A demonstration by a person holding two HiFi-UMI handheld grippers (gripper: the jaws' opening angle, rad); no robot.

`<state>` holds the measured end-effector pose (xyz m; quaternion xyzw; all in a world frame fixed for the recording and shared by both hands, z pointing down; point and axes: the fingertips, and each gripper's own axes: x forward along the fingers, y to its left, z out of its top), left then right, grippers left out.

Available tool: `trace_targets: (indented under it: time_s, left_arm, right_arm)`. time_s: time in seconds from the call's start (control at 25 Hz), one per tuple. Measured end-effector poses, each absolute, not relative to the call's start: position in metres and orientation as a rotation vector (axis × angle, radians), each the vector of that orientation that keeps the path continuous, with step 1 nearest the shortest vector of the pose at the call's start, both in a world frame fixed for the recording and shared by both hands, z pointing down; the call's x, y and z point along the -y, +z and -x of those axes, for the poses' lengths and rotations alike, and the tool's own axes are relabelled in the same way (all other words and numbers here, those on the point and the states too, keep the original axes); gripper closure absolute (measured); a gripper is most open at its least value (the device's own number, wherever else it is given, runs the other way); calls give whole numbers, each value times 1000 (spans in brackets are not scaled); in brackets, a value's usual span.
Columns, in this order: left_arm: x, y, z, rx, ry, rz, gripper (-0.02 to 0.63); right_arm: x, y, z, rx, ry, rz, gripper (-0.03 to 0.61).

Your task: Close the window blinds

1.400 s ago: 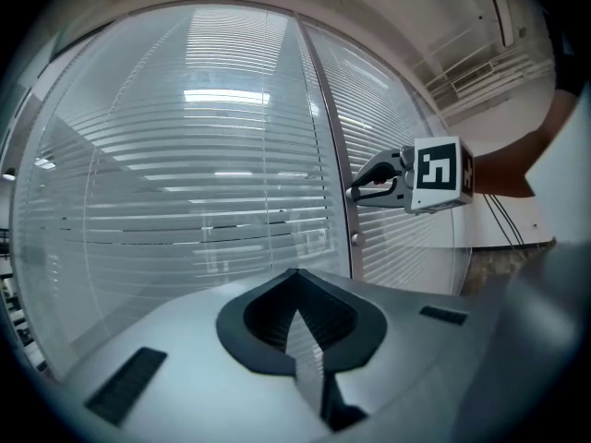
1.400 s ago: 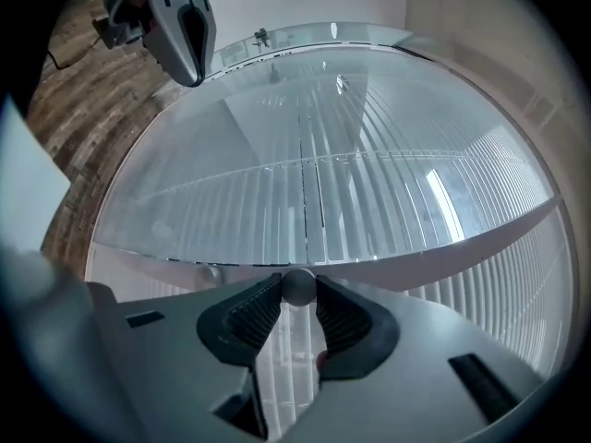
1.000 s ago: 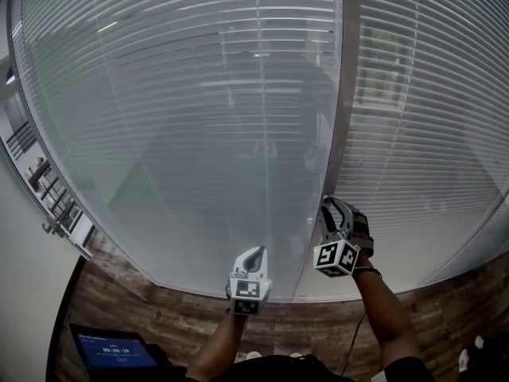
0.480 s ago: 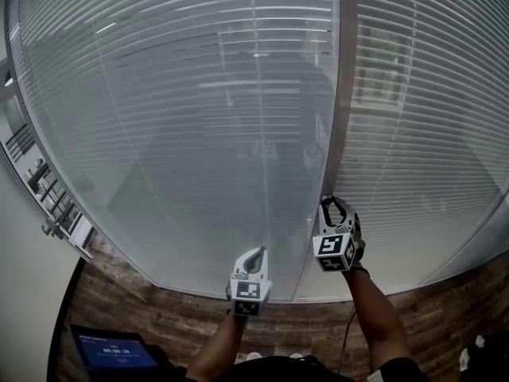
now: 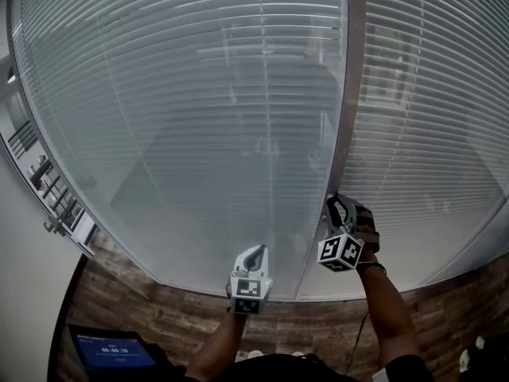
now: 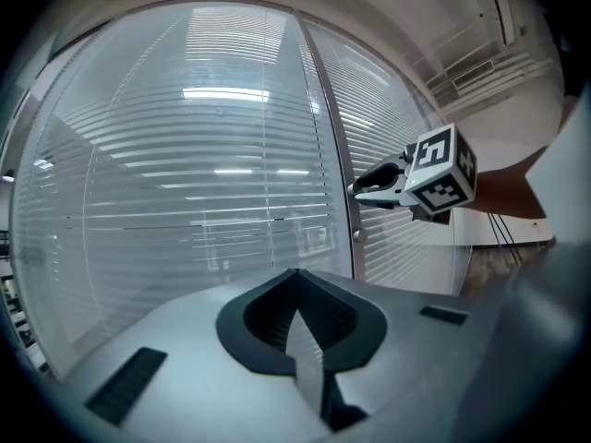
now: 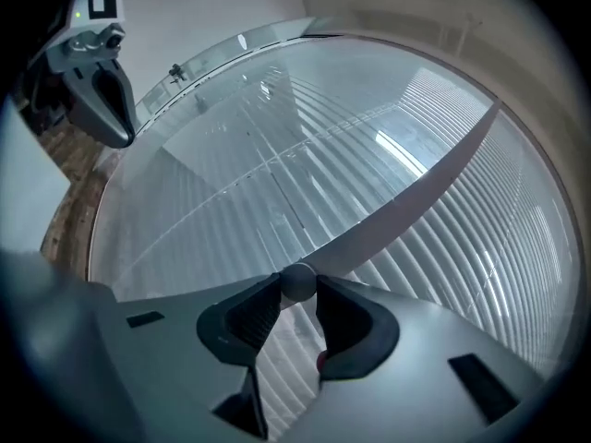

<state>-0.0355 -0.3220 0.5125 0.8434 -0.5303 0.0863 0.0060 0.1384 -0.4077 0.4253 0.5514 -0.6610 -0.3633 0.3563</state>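
Glass office wall fills the head view. The blinds (image 5: 199, 118) look flatter and greyer than a second ago, so I'd say closing is underway. The right gripper (image 5: 337, 211) sits lower right.

Left gripper view: the left gripper (image 6: 297, 275) is pressed together, empty.

Right gripper view: jaws closing on the knob (image 7: 297, 281), lower centre, touching both fingers (image 7: 251, 314).

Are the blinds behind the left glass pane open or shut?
Partly open: the blinds show gaps between their slats, and dim room shapes are visible through them.
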Motion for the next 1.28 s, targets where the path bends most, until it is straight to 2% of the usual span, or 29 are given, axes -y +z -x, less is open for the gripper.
trace_targets:
  time_s: [0.64, 1.2, 1.24, 1.28]
  left_arm:
    - [322, 514, 47, 1663, 267, -2611, 620]
    - [321, 511, 64, 1662, 193, -2659, 620]
    - [319, 509, 63, 1658, 178, -2658, 620]
    - [317, 506, 62, 1656, 160, -2656, 620]
  right_arm:
    - [410, 431, -142, 1559, -1042, -1307, 451]
    - [345, 425, -129, 2187, -464, -1842, 453]
    - [339, 425, -129, 2203, -437, -1879, 477]
    - [334, 426, -130, 2211, -416, -1916, 528]
